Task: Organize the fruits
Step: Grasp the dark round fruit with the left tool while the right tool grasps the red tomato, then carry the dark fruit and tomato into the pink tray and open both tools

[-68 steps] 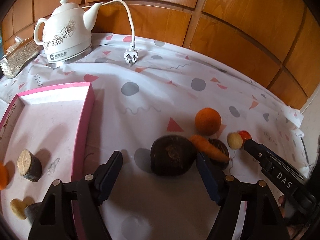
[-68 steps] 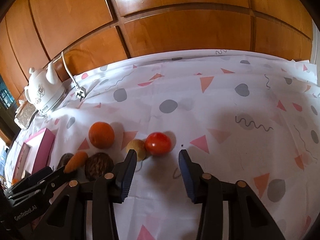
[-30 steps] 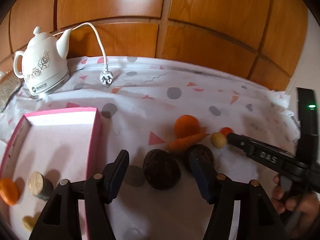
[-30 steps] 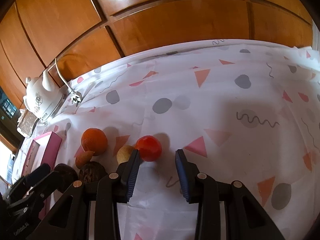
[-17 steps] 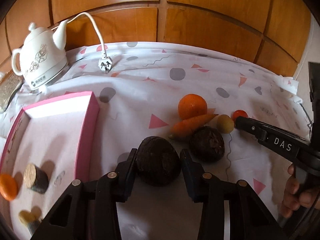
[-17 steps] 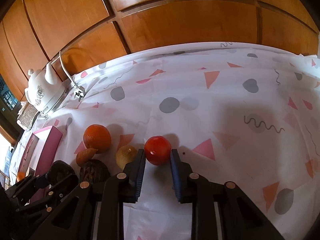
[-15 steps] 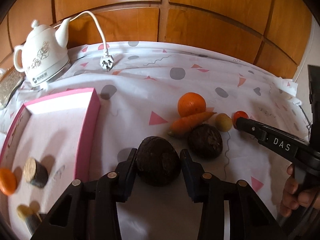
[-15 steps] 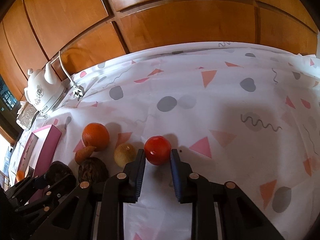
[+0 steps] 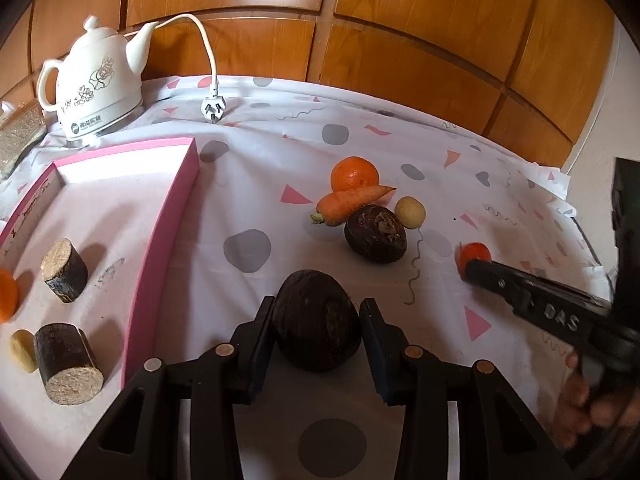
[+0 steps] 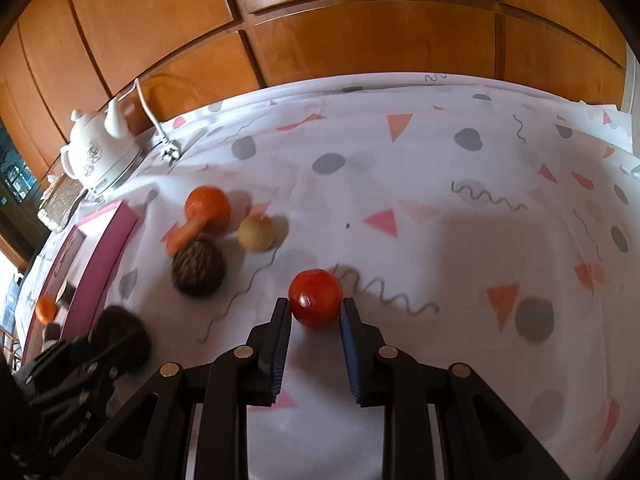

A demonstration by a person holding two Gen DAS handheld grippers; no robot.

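**Two Fruits Being Held at Once Above a Patterned Cloth**

A dark brown, rough-skinned fruit [image 9: 316, 326] is being clamped between the two fingers of the left gripper [image 9: 318, 320], whose jaws are being kept drawn in just wide enough to press against both of its sides. A red tomato [image 10: 316, 298] is being pinched in the same way by the right gripper [image 10: 314, 316], with both blue-padded fingers set tight against it; whether either fruit is being lifted clear of the cloth cannot be told.

On the white tablecloth [image 9: 256, 184], printed with grey dots and pink triangles, a small cluster is being left near the middle: an orange [image 9: 354, 174], a carrot [image 9: 348, 204] lying across its front and resting against a second dark fruit [image 9: 376, 234], and a pale yellow round fruit [image 9: 409, 211] just beside that one.

To the left, a pink-walled box [image 9: 168, 216] is being used as a container: two short log-like pieces [image 9: 66, 264], a small yellow piece [image 9: 22, 344] and an orange item [image 9: 7, 294] at the frame's edge are being kept inside it. Behind the box, a white electric kettle [image 9: 94, 86] is being shown with its unplugged cord [image 9: 214, 106] trailing onto the cloth, before a wall of wood panelling [image 9: 400, 20].
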